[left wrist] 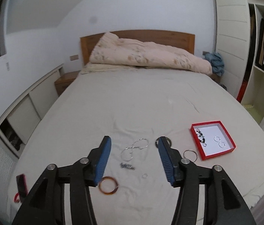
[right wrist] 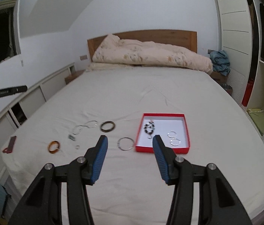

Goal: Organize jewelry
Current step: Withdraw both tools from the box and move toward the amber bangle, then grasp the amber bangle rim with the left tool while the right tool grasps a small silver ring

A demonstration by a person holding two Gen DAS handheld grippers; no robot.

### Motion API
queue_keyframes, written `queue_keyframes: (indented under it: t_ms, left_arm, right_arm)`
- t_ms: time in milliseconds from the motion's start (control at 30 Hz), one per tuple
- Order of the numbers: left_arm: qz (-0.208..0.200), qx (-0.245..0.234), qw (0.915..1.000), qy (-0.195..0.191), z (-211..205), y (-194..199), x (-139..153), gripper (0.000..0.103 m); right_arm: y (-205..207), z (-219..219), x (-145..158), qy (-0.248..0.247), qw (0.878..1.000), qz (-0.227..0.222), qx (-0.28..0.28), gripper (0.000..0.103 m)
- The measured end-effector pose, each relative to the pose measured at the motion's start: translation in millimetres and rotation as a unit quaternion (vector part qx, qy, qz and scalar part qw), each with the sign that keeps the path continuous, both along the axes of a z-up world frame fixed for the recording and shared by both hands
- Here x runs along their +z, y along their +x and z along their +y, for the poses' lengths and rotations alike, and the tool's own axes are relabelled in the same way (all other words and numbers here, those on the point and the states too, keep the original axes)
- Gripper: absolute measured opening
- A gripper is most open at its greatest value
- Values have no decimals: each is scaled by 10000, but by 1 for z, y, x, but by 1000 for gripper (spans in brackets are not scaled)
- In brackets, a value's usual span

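The only writing we can read is pale lettering on a black bar at the left edge of the right wrist view, roughly "GenRobot AI"; it is small and soft.

Our left gripper (left wrist: 134, 140) hangs above the bed (left wrist: 141, 97), tilted down toward the loose pieces, its jaws parted with nothing between them. Our right gripper (right wrist: 130, 140) is likewise angled down, fingers spread and empty.

The red box (right wrist: 162, 148) lies open on the sheet with a dark beaded bracelet (right wrist: 149, 127) and two silver rings (right wrist: 173, 137) inside. A silver bangle (right wrist: 125, 144) rests just left of the box. Farther left lie a dark bangle (right wrist: 108, 126), linked silver hoops (right wrist: 84, 127), a small chain cluster (right wrist: 72, 137) too blurred to identify, a tiny ring (right wrist: 77, 146) and an amber bangle (right wrist: 53, 146).

In the left wrist view the finger covers part of the dark bangle. A red phone-like object (right wrist: 10, 144) sits at the bed's left edge.
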State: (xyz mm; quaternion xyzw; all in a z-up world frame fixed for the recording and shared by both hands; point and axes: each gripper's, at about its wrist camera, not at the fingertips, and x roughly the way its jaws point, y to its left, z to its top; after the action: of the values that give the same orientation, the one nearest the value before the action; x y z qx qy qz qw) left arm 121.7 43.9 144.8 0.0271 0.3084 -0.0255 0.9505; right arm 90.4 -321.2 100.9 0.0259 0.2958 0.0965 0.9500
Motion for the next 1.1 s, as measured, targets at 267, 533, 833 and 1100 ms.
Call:
queue_keyframes:
  t_ms: [267, 533, 833, 1100]
  left_arm:
    - [-51, 336, 9992, -221, 56, -54, -16, 57]
    - [139, 928, 9951, -319, 113, -54, -76, 57]
    - [497, 1518, 9862, -436, 149, -21, -166, 57]
    - [1185, 1298, 9819, -706, 153, 33, -245, 48]
  right_arm:
    - [-47, 46, 12, 106, 9993, -252, 258, 48]
    - [-37, 107, -16, 62, 9979, -146, 627, 48]
    - [23, 178, -99, -93, 9939, 398, 1029, 48]
    - [90, 223, -177, -102, 9837, 1187, 1348, 47]
